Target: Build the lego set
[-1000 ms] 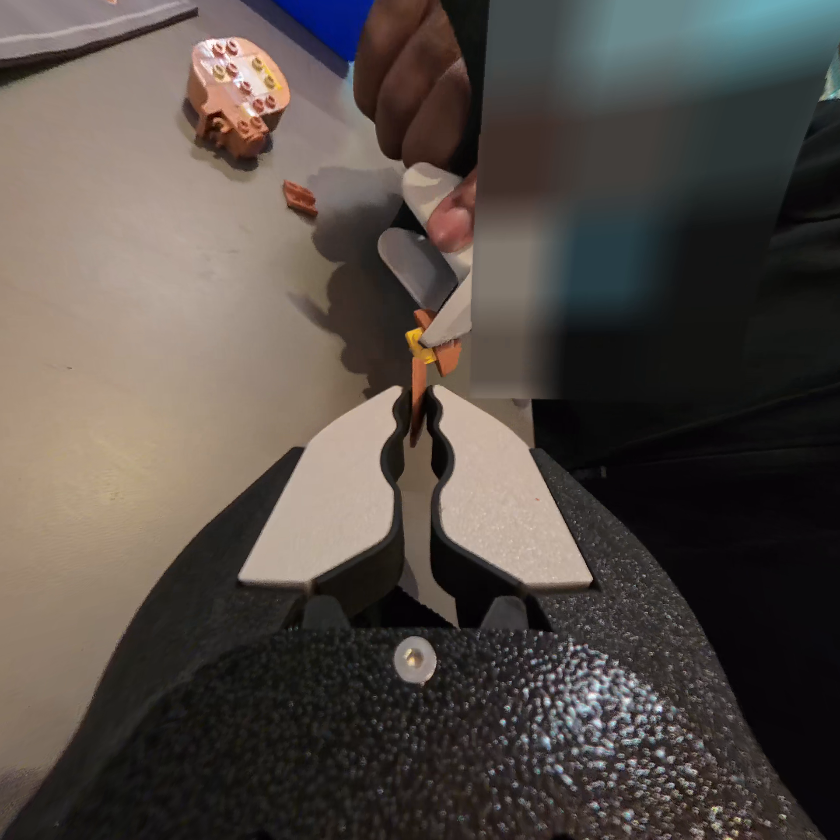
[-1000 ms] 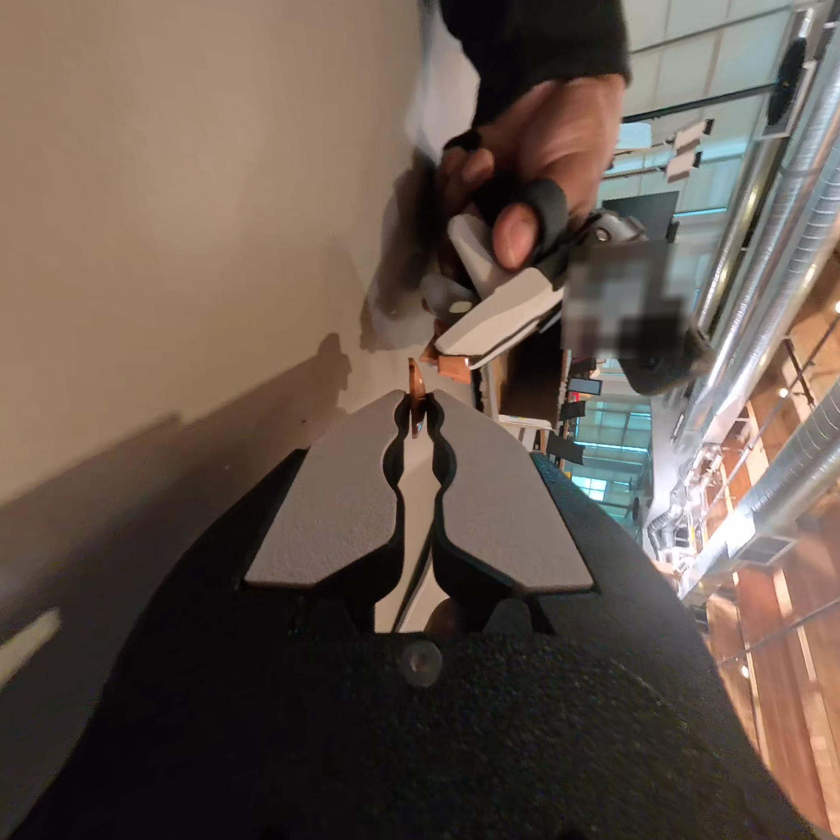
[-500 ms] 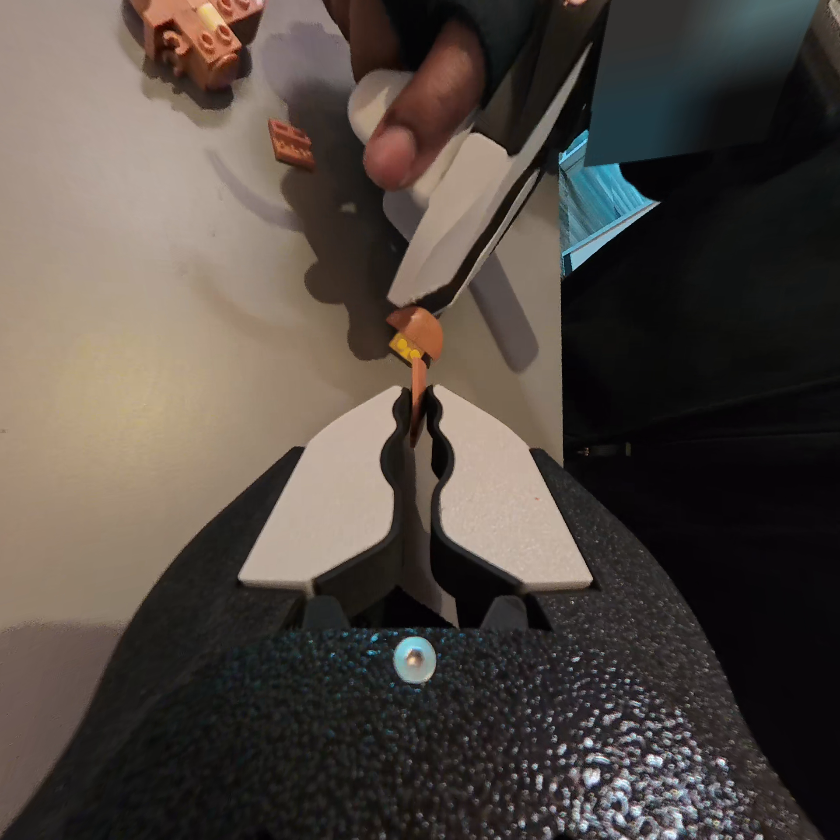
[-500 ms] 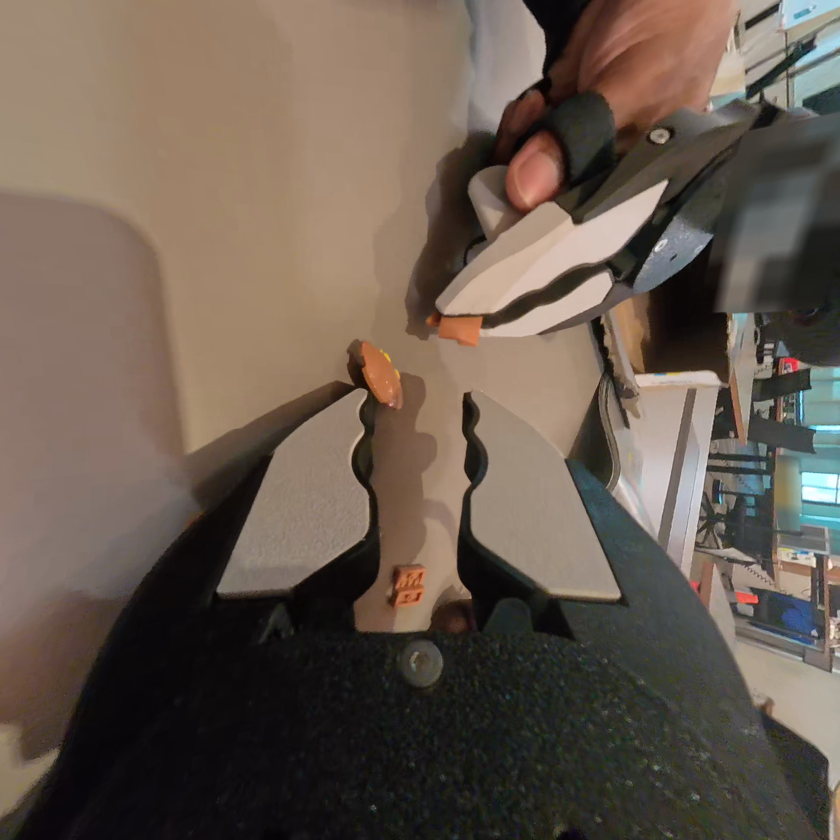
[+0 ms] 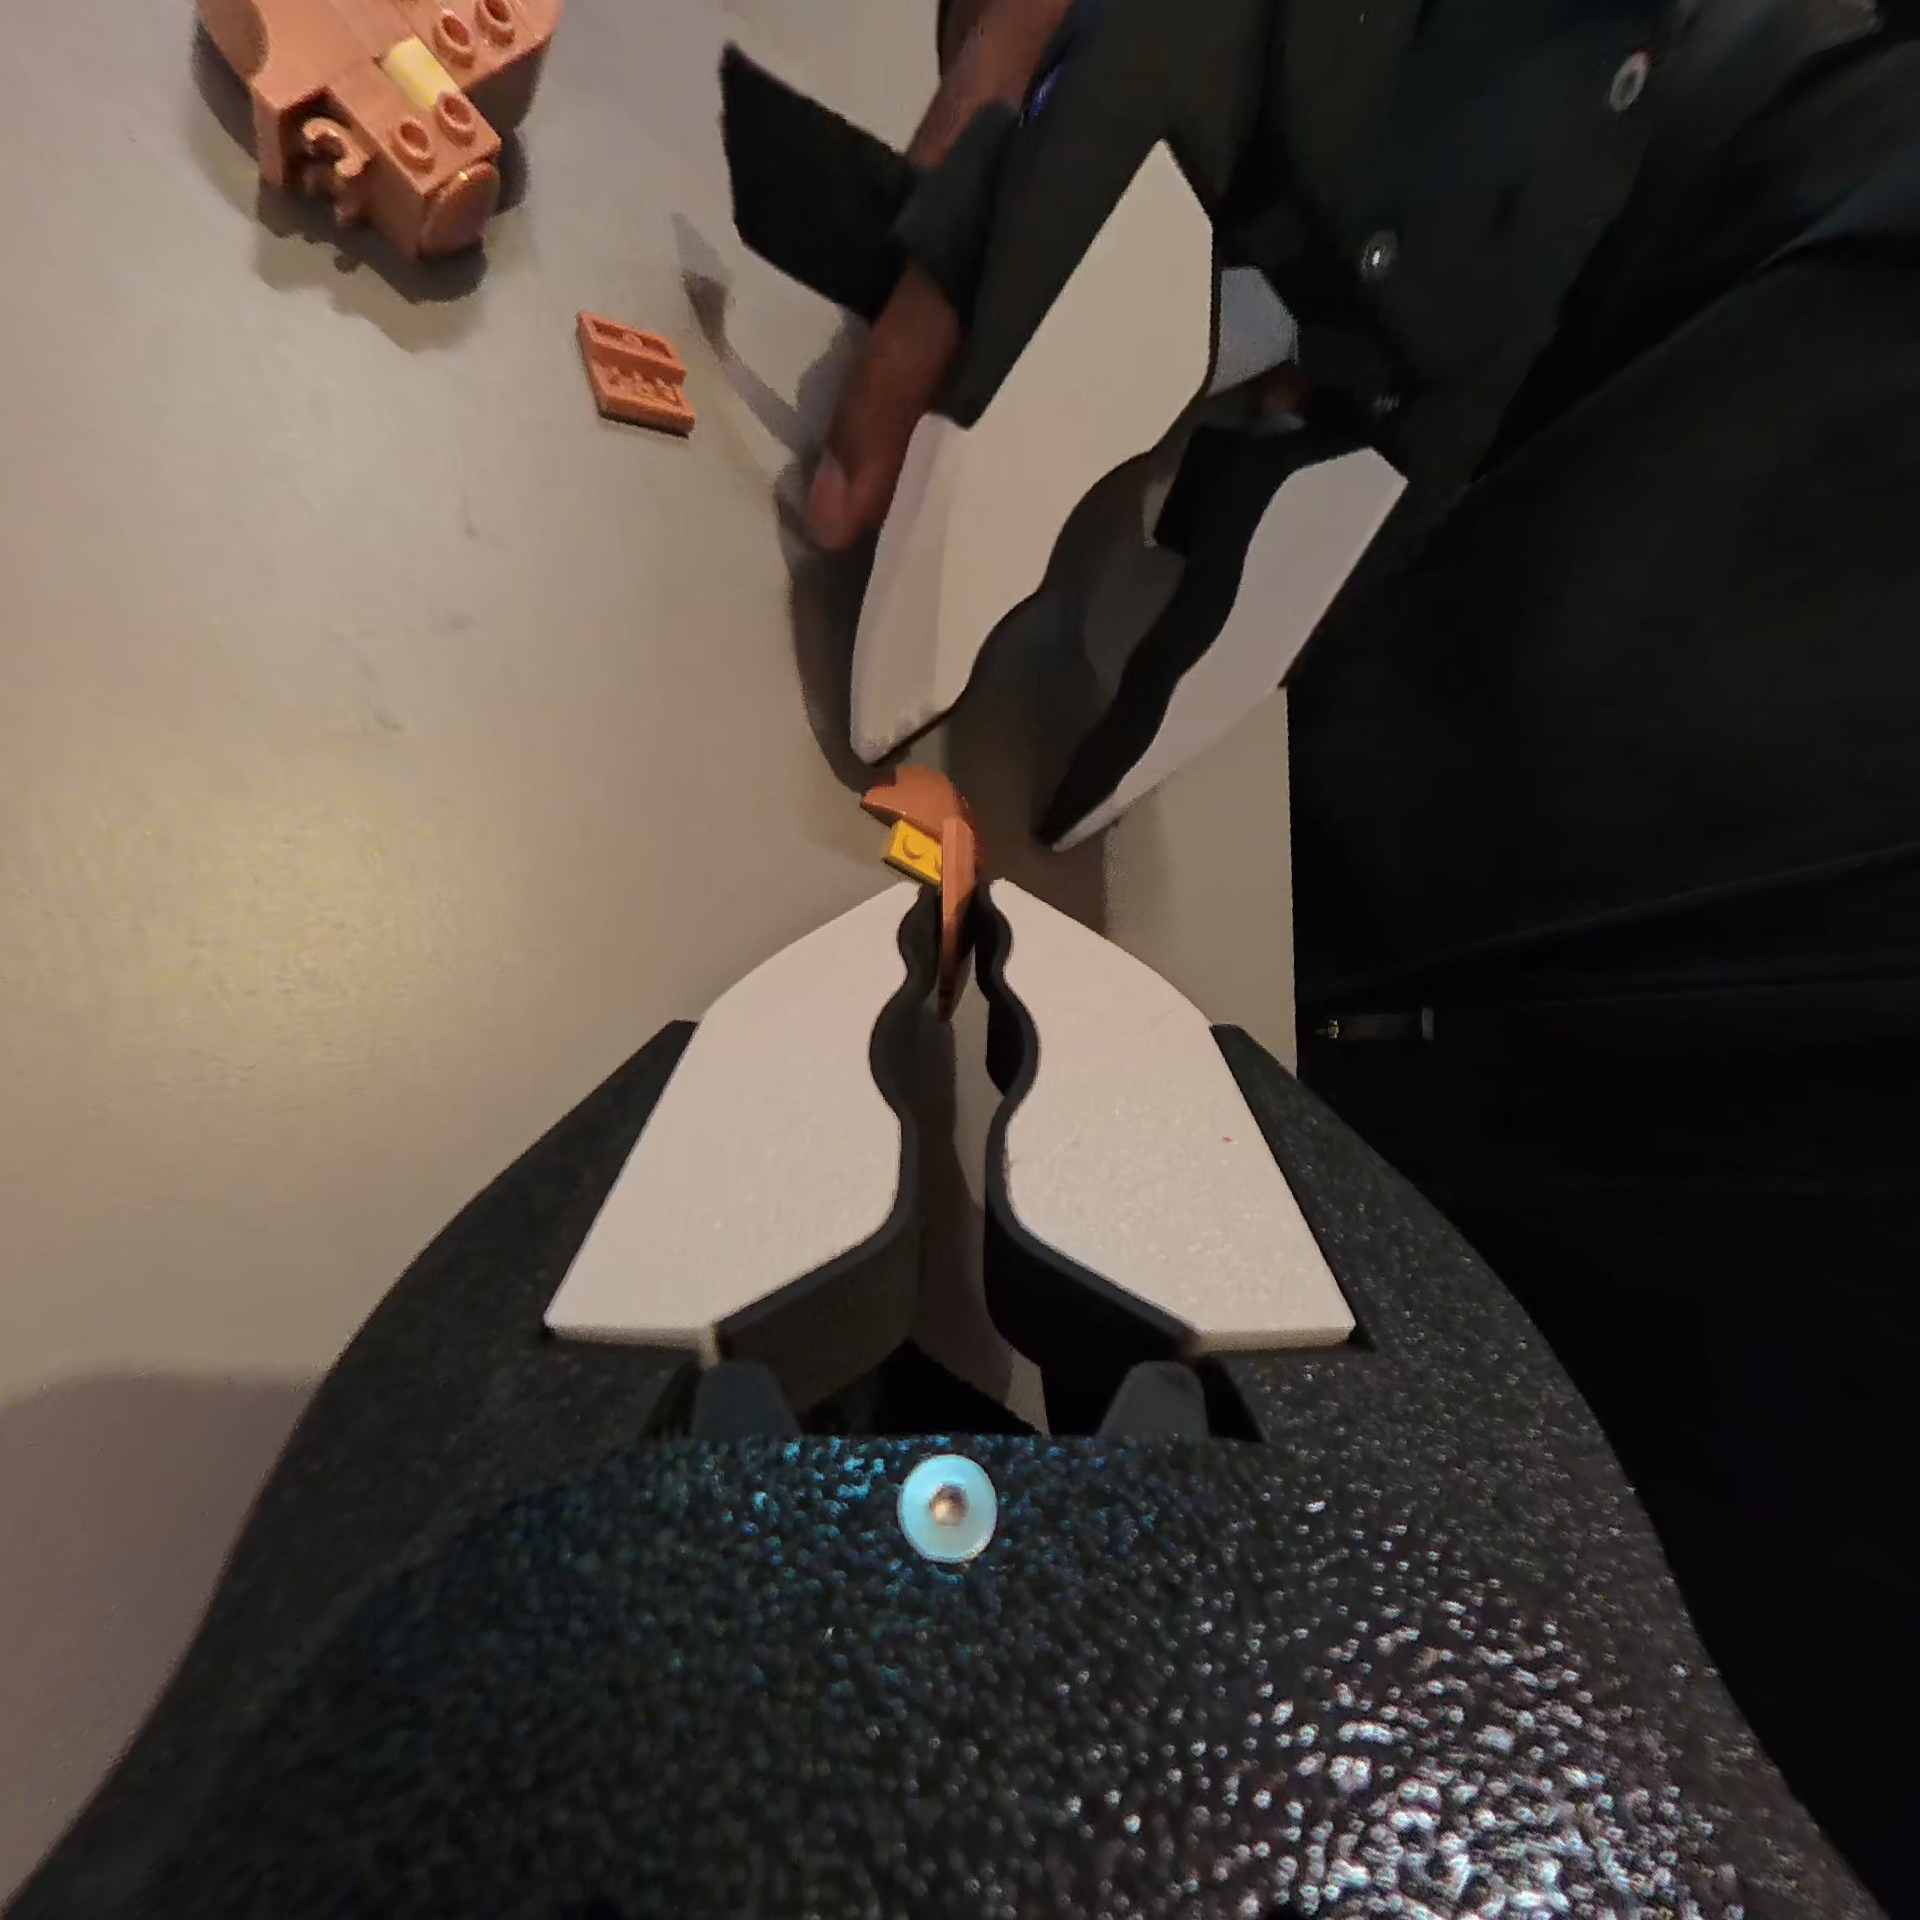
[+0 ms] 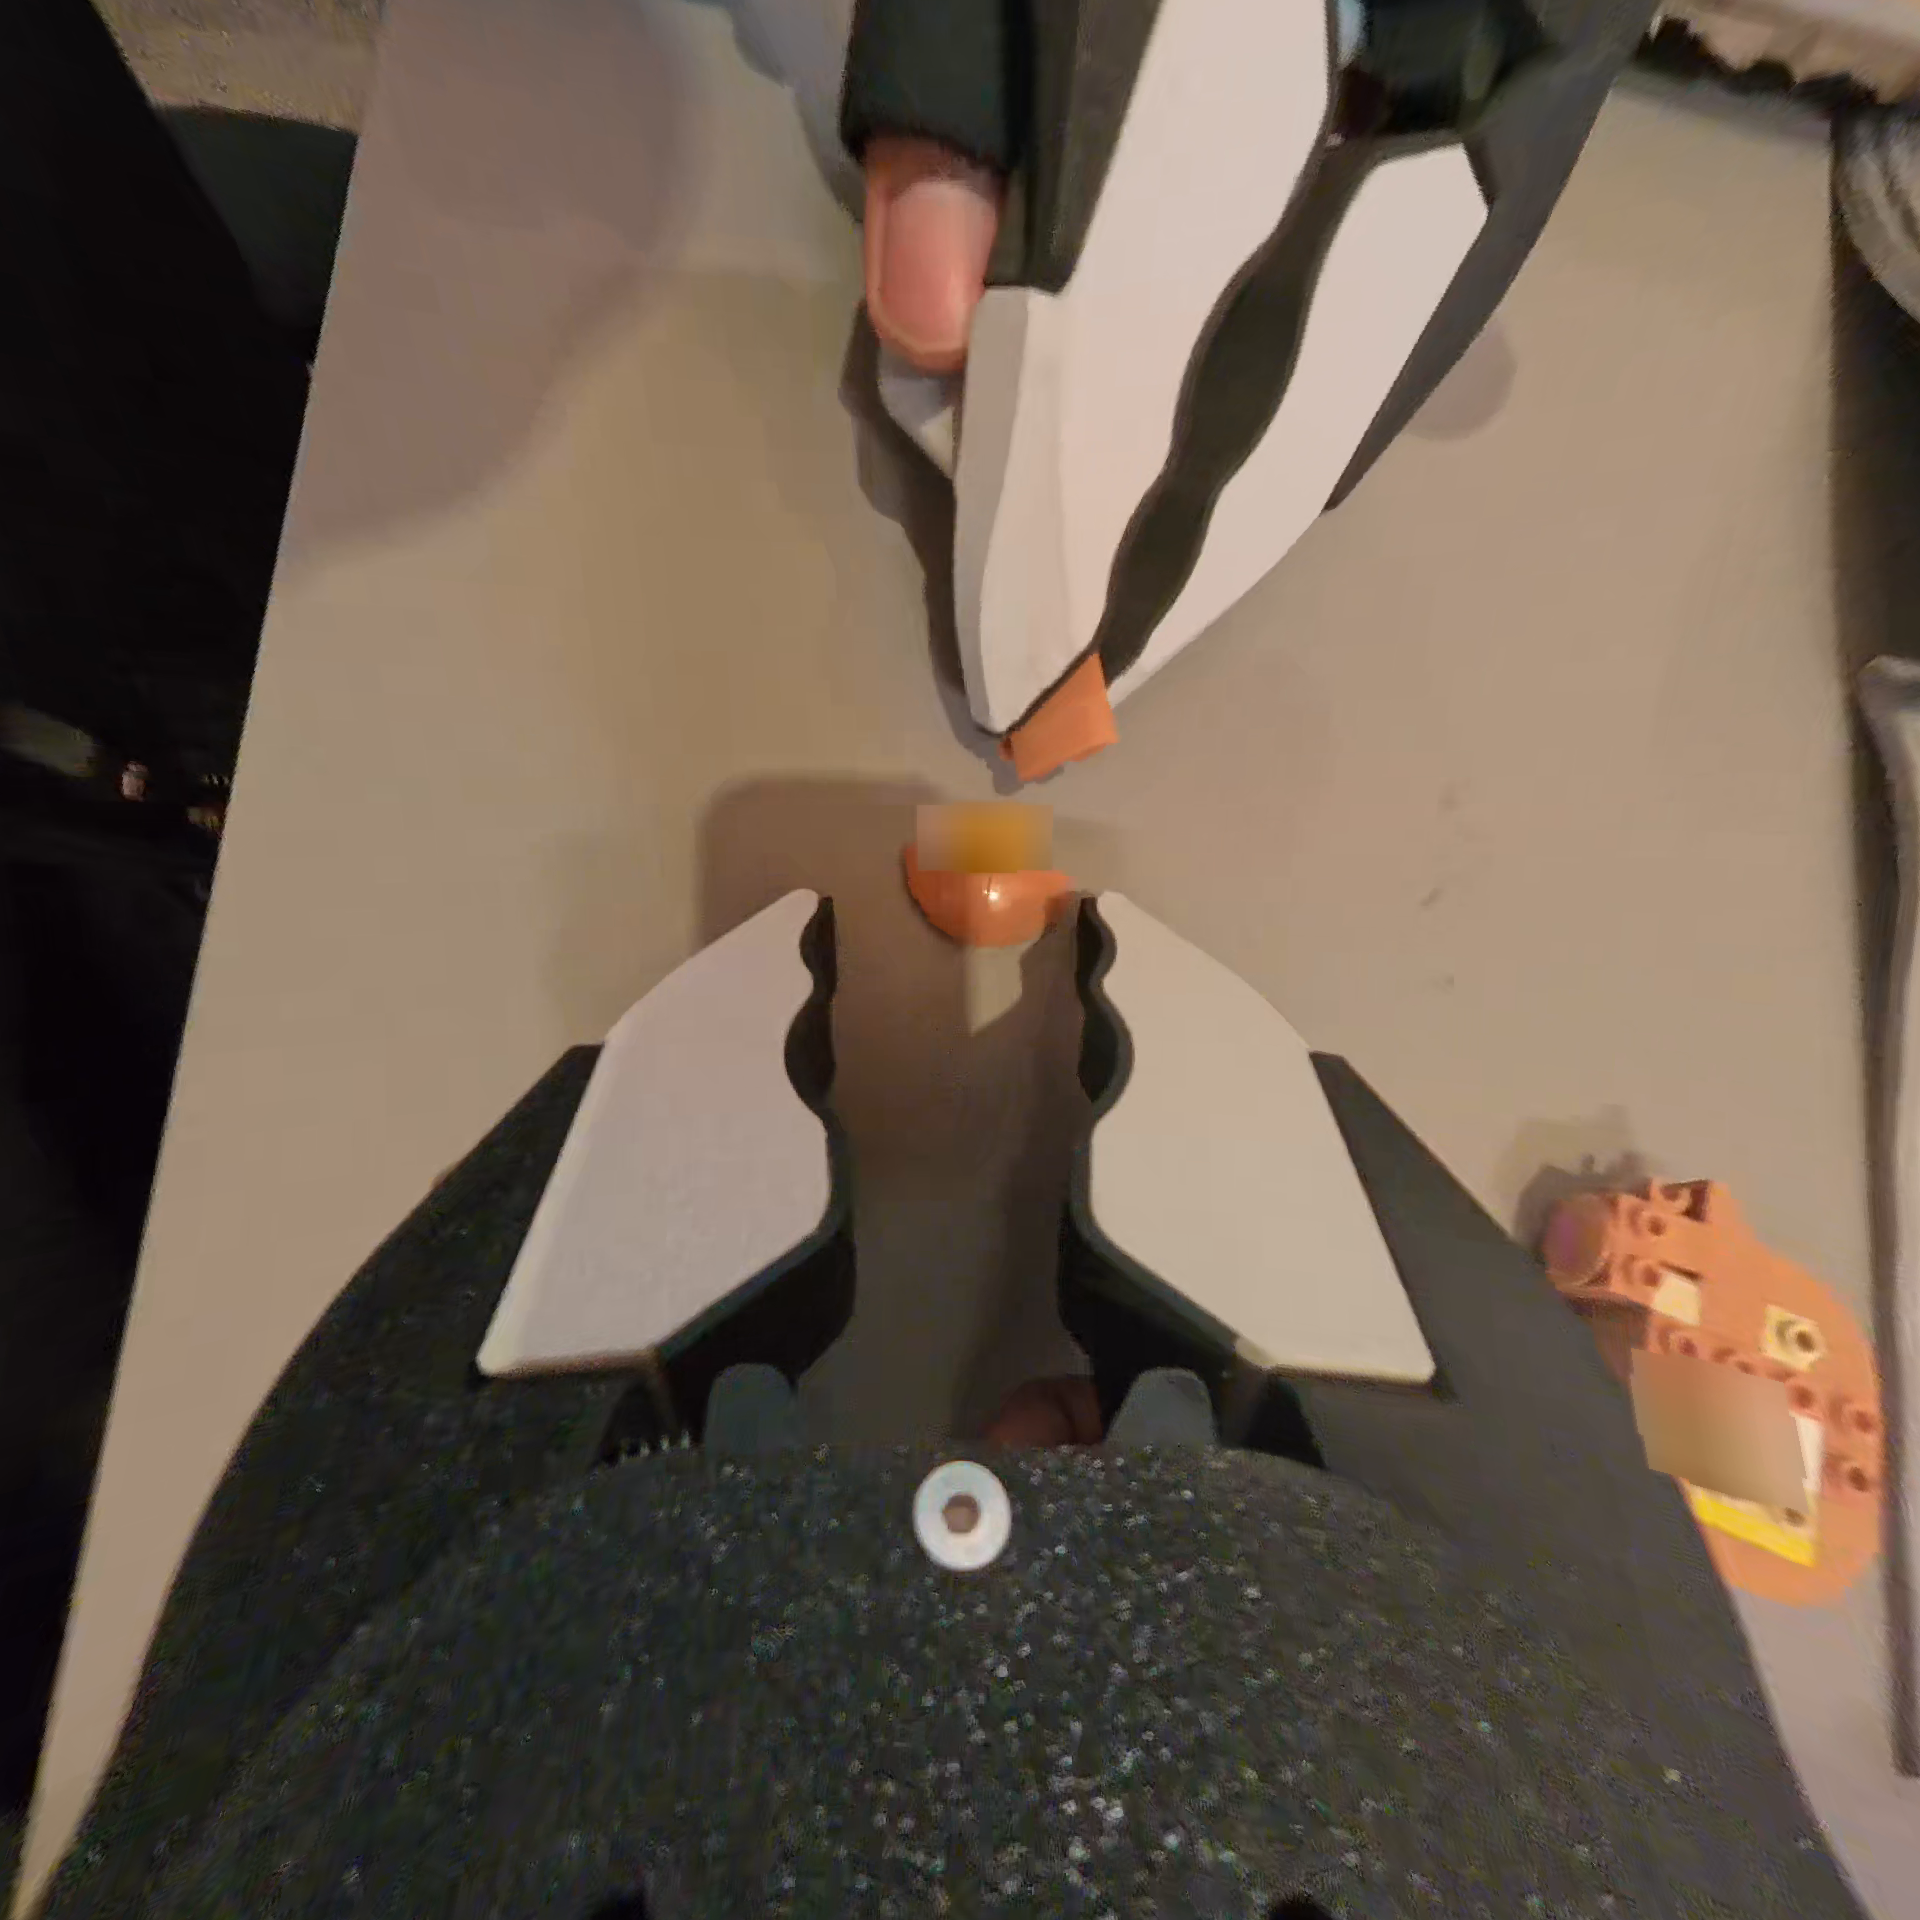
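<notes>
- Two grippers are in your hands. Your left gripper [image 5: 951, 891] is clamped on one thin brown piece [image 5: 954, 956], which stands on edge between the tips. Your right gripper [image 6: 954, 906] has its jaws spread wide and holds nothing.
- Three small parts cluster at the left tips: the thin brown piece, one yellow plate [image 5: 910, 848] and one rounded brown cap [image 5: 914, 802]. The yellow plate and the cap sit right against the far end of the held piece; whether they are pressed on cannot be told.
- From your right wrist view, that cap [image 6: 987, 909] lies just ahead of the spread right tips, nearer the right-hand one. Beyond it, the left gripper [image 6: 1049, 717] pinches the brown piece [image 6: 1062, 727].
- One part-built brown model [image 5: 364, 114] rests on the grey table [image 5: 312, 727], well apart from the grippers, studs showing.
- One loose brown plate [image 5: 636, 374] lies flat on the table between the model and your right hand [image 5: 883, 416].
- One thumb [image 6: 925, 260] of yours rests against the left gripper's finger.
</notes>
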